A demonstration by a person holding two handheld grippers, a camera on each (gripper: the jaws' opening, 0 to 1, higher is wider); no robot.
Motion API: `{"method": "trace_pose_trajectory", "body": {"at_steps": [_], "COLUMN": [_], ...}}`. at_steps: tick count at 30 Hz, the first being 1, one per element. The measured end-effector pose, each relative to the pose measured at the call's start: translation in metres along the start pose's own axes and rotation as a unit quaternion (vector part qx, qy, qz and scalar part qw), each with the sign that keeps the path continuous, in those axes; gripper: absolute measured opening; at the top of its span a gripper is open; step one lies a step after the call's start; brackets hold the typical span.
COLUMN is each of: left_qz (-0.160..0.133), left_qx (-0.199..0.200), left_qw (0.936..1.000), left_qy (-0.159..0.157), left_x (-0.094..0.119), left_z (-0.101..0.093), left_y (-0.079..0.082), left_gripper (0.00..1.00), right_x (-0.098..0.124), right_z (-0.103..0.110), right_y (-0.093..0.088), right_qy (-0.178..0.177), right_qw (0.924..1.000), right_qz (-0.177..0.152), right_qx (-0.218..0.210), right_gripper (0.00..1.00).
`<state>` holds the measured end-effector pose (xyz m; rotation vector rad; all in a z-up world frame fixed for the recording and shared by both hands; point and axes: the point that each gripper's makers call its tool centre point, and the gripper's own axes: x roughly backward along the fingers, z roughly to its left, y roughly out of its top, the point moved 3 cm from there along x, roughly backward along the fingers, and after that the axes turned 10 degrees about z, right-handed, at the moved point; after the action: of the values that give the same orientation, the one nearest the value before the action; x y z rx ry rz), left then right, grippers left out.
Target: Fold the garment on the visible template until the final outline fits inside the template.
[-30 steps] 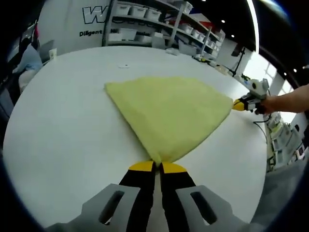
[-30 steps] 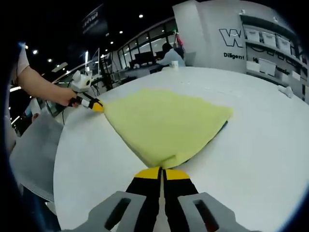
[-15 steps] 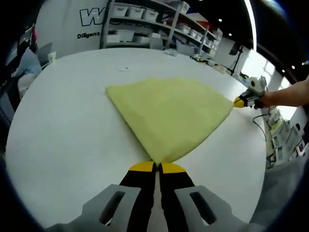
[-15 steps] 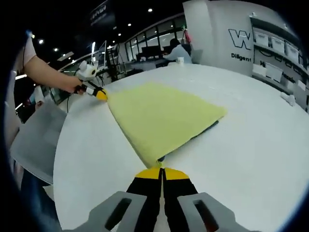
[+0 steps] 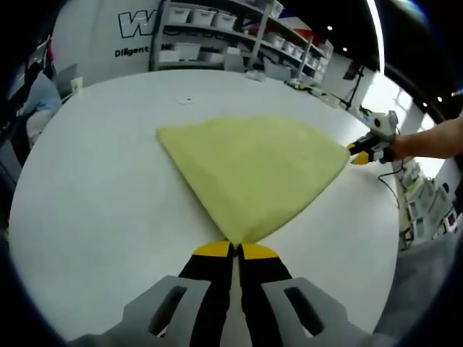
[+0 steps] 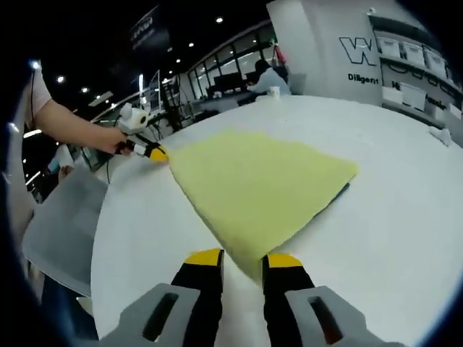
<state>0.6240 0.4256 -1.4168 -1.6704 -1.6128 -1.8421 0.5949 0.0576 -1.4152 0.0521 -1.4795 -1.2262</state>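
Yellow garment (image 5: 253, 170) lies flat, clamped by left hand-held gripper (image 5: 236, 250); right hand-held gripper (image 6: 244, 260) spread apart.

Garment (image 5: 253, 170) on table (image 5: 94, 188), between grippers

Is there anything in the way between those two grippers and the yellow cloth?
Nothing visible. The left gripper is shut on a corner of the yellow cloth, and the right gripper is open with the cloth's corner between its jaws.

Bright, even overhead lighting; fisheye-warped edges, slightly soft focus, window glare.
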Motion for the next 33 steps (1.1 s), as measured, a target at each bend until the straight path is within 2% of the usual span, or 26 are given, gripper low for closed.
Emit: {"method": "trace_pose_trajectory", "body": {"at_steps": [3,4,6,10,12,17,19,23,25,27,29,30,31,33], "left_qz": [0.002,0.003,0.009,0.017,0.016,0.019,0.019,0.021,0.031,0.031,0.044,0.033,0.024,-0.011], "left_qx": [-0.001,-0.002,-0.009,-0.02,-0.018,-0.016,-0.008,0.0,0.011,0.011,0.005,0.005,0.008,0.0], "left_qw": [1.0,1.0,0.9999,0.9997,0.9997,0.9997,0.9998,0.9997,0.9992,0.9992,0.999,0.9994,0.9996,0.9998], "left_qy": [0.001,0.0,0.0,0.001,0.0,-0.006,-0.007,-0.014,-0.024,-0.023,-0.006,0.009,0.012,0.014], "left_x": [0.0,0.0,0.0,0.002,0.004,0.009,0.011,0.014,0.016,0.019,0.026,0.032,0.036,0.046], "left_z": [0.0,0.0,0.0,-0.004,-0.003,-0.012,-0.013,-0.021,-0.024,-0.027,-0.022,-0.019,-0.018,-0.022], "left_y": [-0.001,-0.002,-0.005,-0.012,-0.016,-0.026,-0.03,-0.038,-0.044,-0.047,-0.054,-0.052,-0.049,-0.034], "left_gripper": [0.04,0.04,0.03,0.03,0.03,0.03,0.03,0.04,0.04,0.04,0.02,0.01,0.01,0.0], "right_x": [0.002,0.004,0.006,0.009,0.012,0.013,0.016,0.019,0.022,0.026,0.032,0.036,0.042,0.049], "right_z": [0.002,0.0,0.002,0.002,0.004,0.021,0.02,0.026,0.03,0.033,0.032,0.03,0.023,0.022], "right_y": [-0.003,-0.007,-0.011,-0.025,-0.027,-0.034,-0.036,-0.041,-0.042,-0.043,-0.043,-0.041,-0.038,-0.025], "right_qy": [0.013,0.008,0.014,0.001,0.004,0.009,0.007,0.005,0.007,0.005,-0.005,-0.014,-0.038,-0.049], "right_qw": [0.9998,0.999,0.9989,0.9972,0.9977,0.9964,0.9973,0.9971,0.9975,0.9976,0.9977,0.9978,0.9981,0.9983], "right_qz": [0.005,0.017,0.02,0.041,0.035,0.041,0.037,0.037,0.035,0.038,0.039,0.037,0.035,0.002], "right_qx": [0.014,0.041,0.04,0.063,0.057,0.074,0.063,0.066,0.061,0.057,0.055,0.053,0.033,0.032], "right_gripper": [0.0,0.0,0.0,0.0,0.0,0.0,0.0,0.0,0.0,0.0,0.0,0.0,0.04,0.06]}}
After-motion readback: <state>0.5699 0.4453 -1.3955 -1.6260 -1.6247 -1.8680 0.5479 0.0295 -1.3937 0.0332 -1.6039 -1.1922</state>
